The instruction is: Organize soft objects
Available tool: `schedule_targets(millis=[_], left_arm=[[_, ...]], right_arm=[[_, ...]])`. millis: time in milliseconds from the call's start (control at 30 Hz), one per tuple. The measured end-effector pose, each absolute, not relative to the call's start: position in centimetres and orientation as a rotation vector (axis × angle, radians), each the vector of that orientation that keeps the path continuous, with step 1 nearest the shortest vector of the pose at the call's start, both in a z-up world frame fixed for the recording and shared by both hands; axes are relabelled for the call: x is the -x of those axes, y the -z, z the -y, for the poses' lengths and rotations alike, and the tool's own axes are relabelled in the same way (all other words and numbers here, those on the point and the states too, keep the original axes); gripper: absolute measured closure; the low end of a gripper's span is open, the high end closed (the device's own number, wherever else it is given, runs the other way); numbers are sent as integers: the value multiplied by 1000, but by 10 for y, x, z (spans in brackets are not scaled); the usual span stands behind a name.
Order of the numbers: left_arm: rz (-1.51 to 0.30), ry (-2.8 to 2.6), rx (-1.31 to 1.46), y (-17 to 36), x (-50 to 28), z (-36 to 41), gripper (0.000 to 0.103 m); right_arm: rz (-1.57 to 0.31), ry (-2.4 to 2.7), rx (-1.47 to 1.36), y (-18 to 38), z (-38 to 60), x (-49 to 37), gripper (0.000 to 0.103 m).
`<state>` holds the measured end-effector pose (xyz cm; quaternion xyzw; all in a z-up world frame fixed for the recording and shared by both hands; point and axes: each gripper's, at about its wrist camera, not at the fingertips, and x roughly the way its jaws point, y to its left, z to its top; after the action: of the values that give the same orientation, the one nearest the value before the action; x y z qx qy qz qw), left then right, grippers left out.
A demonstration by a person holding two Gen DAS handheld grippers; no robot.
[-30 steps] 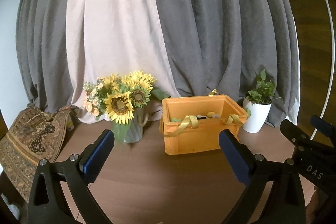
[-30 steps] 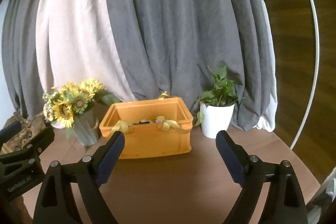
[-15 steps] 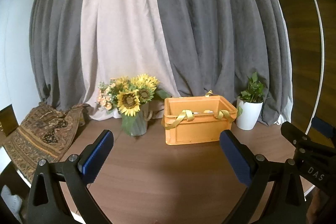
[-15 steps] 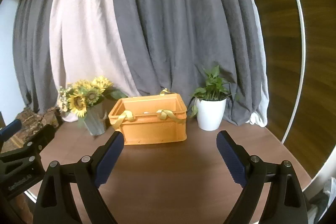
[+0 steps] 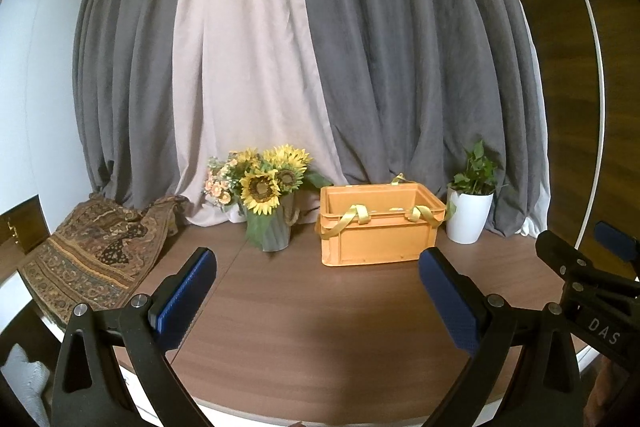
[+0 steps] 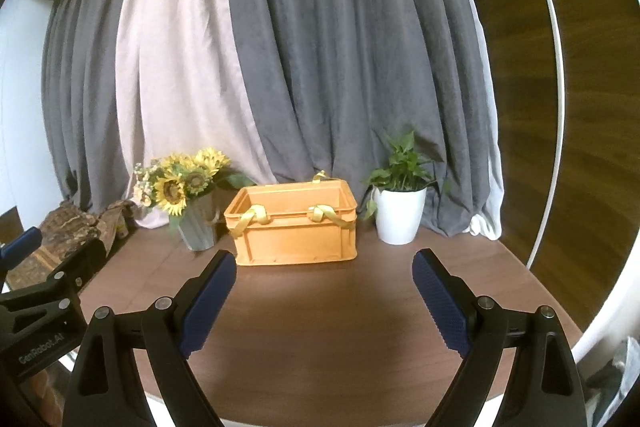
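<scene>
Both hand-held grippers had drawn back from the orange crate (image 5: 380,227), which now sat smaller at mid-frame on the bench (image 5: 304,311). Left hand-held gripper (image 5: 316,267) and right hand-held gripper (image 6: 324,269) were released, empty. Yellow straps (image 6: 252,217) draped over the crate's front rim.

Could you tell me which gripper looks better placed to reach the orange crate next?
Right, marginally. The orange crate sits centred between the right gripper's open jaws; in the left gripper's view it lies off toward the right jaw. Both are empty.
</scene>
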<state>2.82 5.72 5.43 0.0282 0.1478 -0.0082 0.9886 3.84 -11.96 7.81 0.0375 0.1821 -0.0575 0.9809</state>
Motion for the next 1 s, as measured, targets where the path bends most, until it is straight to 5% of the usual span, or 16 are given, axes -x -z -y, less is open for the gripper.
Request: schedule_targets(millis=[1000], left_arm=[[-280,12,-59,-60,-3,-51,0]], right_arm=[[-342,111,-71,-85,116,-12,12]])
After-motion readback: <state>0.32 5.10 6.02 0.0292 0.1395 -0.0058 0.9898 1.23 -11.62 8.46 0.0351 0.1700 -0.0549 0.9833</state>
